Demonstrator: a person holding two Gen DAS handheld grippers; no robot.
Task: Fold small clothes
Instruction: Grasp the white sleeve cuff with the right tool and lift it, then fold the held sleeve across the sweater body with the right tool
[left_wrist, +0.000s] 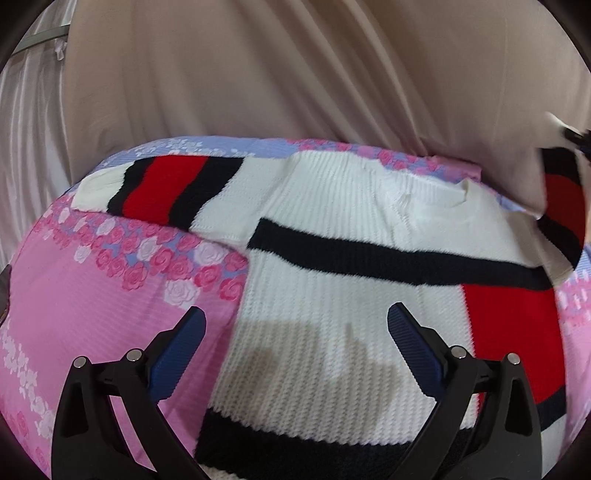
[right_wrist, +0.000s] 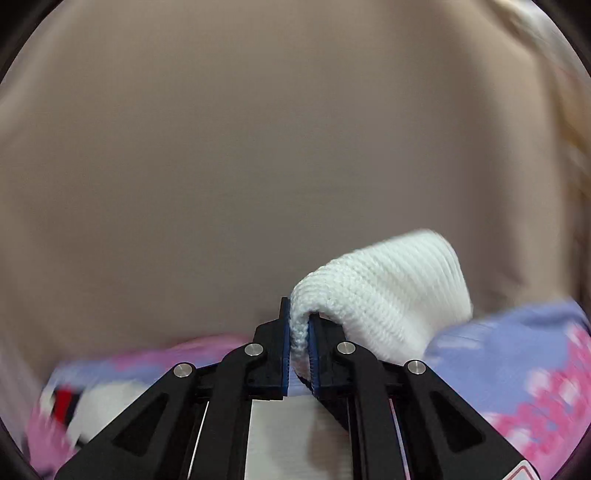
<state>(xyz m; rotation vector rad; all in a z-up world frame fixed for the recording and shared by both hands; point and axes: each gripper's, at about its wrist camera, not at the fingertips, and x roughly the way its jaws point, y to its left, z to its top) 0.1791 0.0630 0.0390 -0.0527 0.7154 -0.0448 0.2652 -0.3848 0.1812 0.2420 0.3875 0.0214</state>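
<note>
A small white knit sweater (left_wrist: 343, 254) with black and red stripes lies spread on a pink floral bed sheet (left_wrist: 92, 317). Its left sleeve (left_wrist: 155, 188) stretches out to the far left. My left gripper (left_wrist: 297, 325) is open and empty, hovering over the sweater's lower body near the black hem. My right gripper (right_wrist: 299, 332) is shut on the white cuff of the right sleeve (right_wrist: 388, 295) and holds it lifted above the bed. That raised sleeve (left_wrist: 561, 199) shows at the right edge of the left wrist view.
A beige curtain (left_wrist: 277, 74) hangs close behind the bed and fills the right wrist view (right_wrist: 258, 147). The sheet turns lilac with pink roses (right_wrist: 517, 354) near its far edge.
</note>
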